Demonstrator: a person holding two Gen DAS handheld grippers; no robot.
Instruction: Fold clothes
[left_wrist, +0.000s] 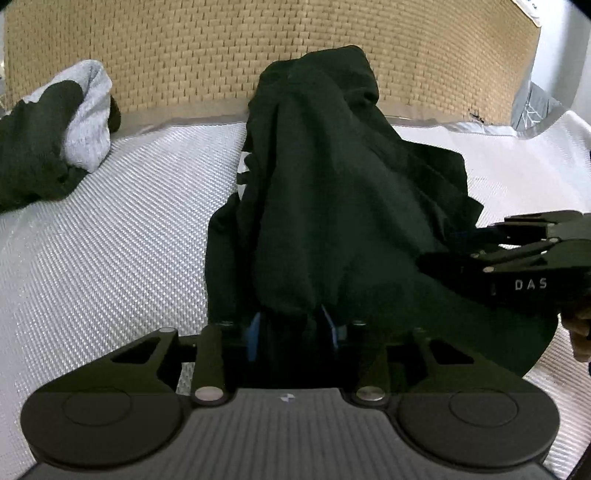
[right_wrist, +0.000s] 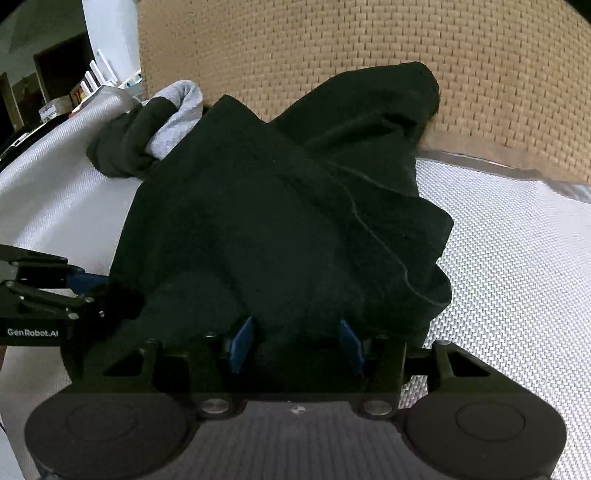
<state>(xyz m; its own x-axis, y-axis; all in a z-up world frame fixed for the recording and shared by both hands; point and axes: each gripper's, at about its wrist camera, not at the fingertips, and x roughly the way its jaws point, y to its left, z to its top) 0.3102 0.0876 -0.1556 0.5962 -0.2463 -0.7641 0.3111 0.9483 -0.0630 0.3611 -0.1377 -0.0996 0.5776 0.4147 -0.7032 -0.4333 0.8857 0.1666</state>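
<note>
So the dark garment (left_wrist: 332, 192) is the thing to orient by here, it's bunched up in the middle of the white woven tabletop (left_wrist: 110, 258) with its far end slumped against the tan woven panel (left_wrist: 221, 55) at the back. Way off to the left of the garment, well apart from it in the left wrist view, there's a crumpled pile of grey and dark clothes (left_wrist: 55, 136) sitting at the foot of that same panel. Coming in toward the garment's near edge, the left gripper (left_wrist: 291, 332) has its blue pads (left_wrist: 253, 336) close together with a fold of the dark fabric pinched between them, so it's clenched on the garment. To the right of that, the right gripper (right_wrist: 295, 345) is at the same near hem; its blue pads (right_wrist: 240, 345) sit noticeably wider apart, cloth is draped over and between them, and honestly I can't tell if it's actually gripping or just tucked under the fabric. In the left wrist view it pokes in from the garment's right side with "DAS" printed on its body. The garment's right edge shows a stitched hem (right_wrist: 388, 251) curling over the tabletop.
</note>
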